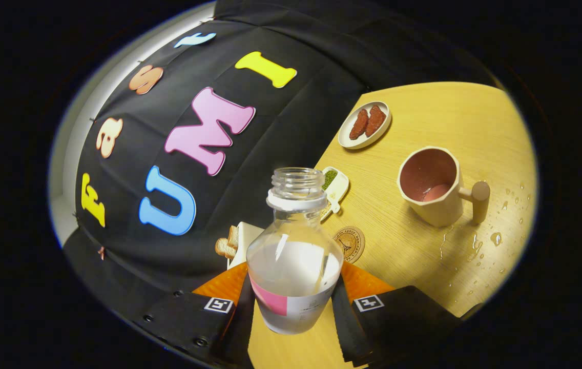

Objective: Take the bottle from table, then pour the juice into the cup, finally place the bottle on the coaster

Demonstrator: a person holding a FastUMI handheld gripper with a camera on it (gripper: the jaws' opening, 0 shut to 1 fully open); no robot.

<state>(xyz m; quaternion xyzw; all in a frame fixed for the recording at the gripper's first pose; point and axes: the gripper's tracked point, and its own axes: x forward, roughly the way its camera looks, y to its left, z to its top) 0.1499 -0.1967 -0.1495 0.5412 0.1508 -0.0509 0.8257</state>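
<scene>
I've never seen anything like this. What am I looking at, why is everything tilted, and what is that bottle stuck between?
No robot here: a person carries a hand-held gripper, and the camera rides on it, looking forward along its jaws. The jaws are closed on an uncapped bottle, part full of pale liquid. The view looks tilted because the gripper is tipped. Beyond lies a wooden table with a cup that has some liquid in its bottom, a round coaster, a plate of reddish snacks, a small dish with something green, and spilled drops near the cup.
</scene>
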